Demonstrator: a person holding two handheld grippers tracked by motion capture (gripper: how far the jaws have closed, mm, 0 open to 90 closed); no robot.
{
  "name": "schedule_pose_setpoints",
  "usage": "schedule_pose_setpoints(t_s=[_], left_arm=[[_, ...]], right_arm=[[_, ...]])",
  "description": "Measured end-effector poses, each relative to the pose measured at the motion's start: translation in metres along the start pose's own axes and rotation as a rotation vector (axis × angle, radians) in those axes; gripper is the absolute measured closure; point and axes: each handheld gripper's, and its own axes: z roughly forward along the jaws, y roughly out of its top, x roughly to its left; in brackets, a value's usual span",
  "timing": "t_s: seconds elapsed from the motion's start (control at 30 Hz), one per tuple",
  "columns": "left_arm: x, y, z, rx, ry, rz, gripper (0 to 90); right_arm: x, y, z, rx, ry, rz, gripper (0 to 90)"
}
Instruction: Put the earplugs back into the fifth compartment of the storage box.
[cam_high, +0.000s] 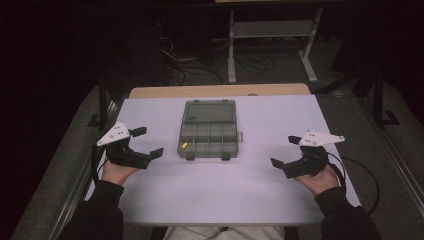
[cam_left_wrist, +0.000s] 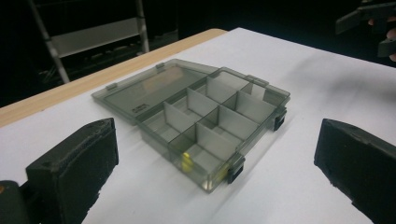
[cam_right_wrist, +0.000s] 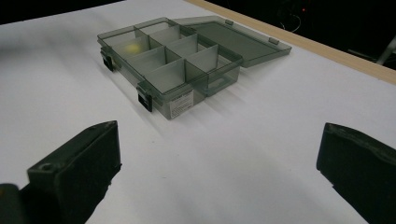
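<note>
Centrally, a smoky translucent plastic compartment box (cam_high: 207, 132) lies open.

One smoky-grey clear plastic compartment box (cam_high: 208, 131), eight compartments, one small yellow piece (cam_high: 184, 145) inside its corner compartment, two black latches.

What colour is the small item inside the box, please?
Yellow; the item shows best in the left gripper view.
</note>
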Motion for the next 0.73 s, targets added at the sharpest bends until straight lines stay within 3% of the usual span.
schedule_pose_setpoints(t_s=[0.13,0.27,0.37,0.53,0.73], left_arm=[[0.001,-0.006,-0.014,-0.039,0.028,-0.022,0.0],[0.003,-0.013,-0.029,-0.068,0.090,-0.030,0.0],[0.007,-0.021,-0.037,-0.083,0.118,-0.059,0.0],[0.011,-0.031,-0.046,-0.078,0.161,-0.066,0.0],[0.011,-0.033,-0.051,-0.088,0.179,-0.066,0.0]], right_arm=[[0.000,-0.001,-0.001,-0.005,-0.002,0.006,0.0],[0.001,-0.002,-0.002,-0.010,0.000,0.009,0.0],[0.002,-0.003,-0.005,-0.021,0.001,0.014,0.0],[0.003,-0.006,-0.009,-0.034,-0.001,0.034,0.0],[0.003,-0.013,-0.013,-0.046,0.000,0.056,0.0]])
